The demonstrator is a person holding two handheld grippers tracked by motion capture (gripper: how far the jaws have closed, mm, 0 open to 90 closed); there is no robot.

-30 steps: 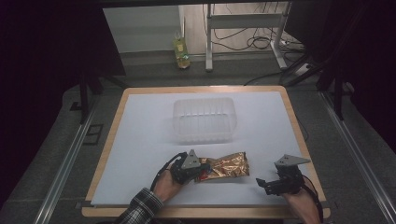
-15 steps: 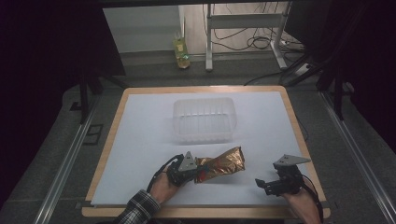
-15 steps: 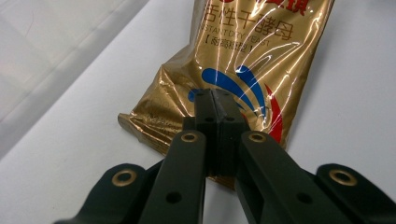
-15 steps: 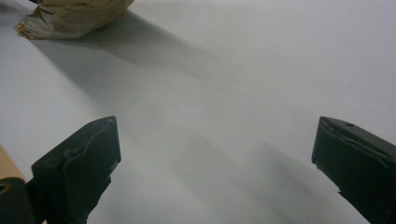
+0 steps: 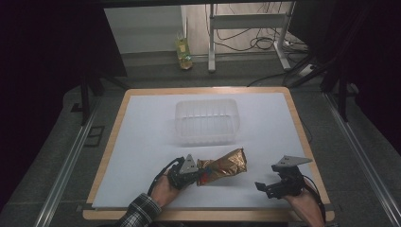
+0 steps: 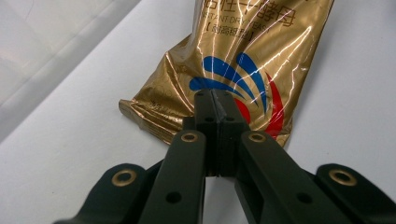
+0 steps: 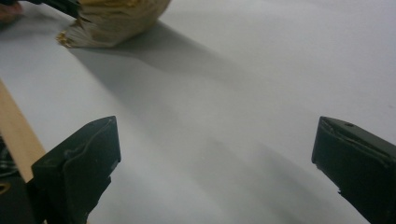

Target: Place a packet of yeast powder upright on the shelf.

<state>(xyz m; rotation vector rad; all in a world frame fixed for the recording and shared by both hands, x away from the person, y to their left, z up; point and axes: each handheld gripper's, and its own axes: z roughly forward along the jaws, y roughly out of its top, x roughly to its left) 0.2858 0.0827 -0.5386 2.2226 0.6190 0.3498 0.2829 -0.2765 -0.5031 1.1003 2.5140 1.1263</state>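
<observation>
Since the earlier frames, the gold foil packet (image 5: 223, 166) has swung its far end up and away from the person, from lying nearly crosswise on the white table sheet (image 5: 142, 142) to slanting toward the clear plastic tub (image 5: 206, 121); the right gripper (image 5: 276, 185) keeps its place. Held at its near, crimped end by the left gripper (image 5: 195, 177), the packet now lies with its long axis running from that gripper toward the upper right of the high view, its free end near the tub but apart from it. In the left gripper view the two black jaws stand together, pinched on the packet's lower seam (image 6: 205, 109), with the printed blue and red mark just beyond their tips. Of the two hands, the left is the one at the packet, and the tub lies straight ahead of it across the sheet. At the table's right front, well apart from packet and tub, the right gripper (image 7: 215, 163) has its jaws wide apart over bare sheet, holding nothing. Judged from this layout, the coming move carries the packet forward into the tub.
</observation>
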